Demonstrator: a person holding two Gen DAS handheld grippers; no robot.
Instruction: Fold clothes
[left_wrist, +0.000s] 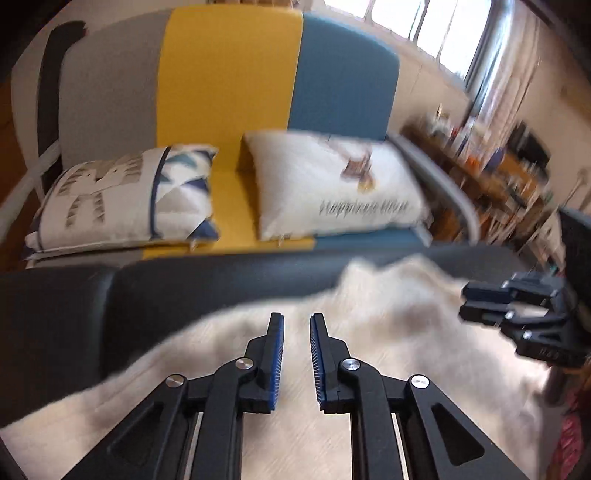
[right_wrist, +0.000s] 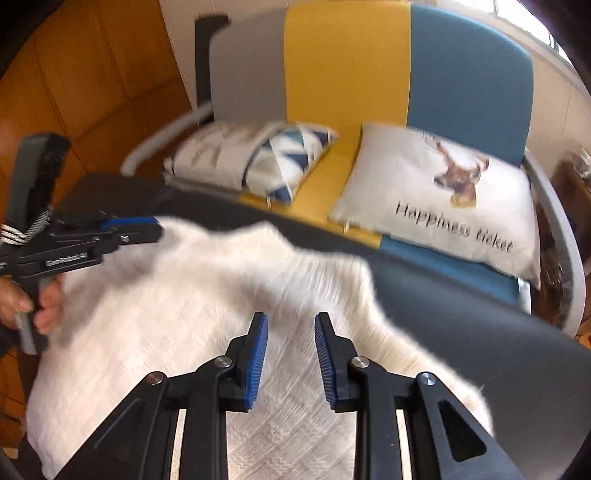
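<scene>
A white fuzzy knit garment (left_wrist: 295, 369) lies spread on a dark table (left_wrist: 184, 288); it also shows in the right wrist view (right_wrist: 184, 314). My left gripper (left_wrist: 296, 321) is open and empty, held just above the garment's middle. My right gripper (right_wrist: 291, 321) is open and empty above the garment. In the left wrist view the right gripper (left_wrist: 476, 299) shows at the far right over the garment's edge. In the right wrist view the left gripper (right_wrist: 147, 227) shows at the left, over the garment's far left corner, its jaws seen side on.
A grey, yellow and blue sofa (left_wrist: 229, 85) stands behind the table with two printed pillows (left_wrist: 125, 195) (right_wrist: 443, 199). Cluttered wooden shelves (left_wrist: 498, 173) are at the right. The dark table surface (right_wrist: 480, 332) extends right of the garment.
</scene>
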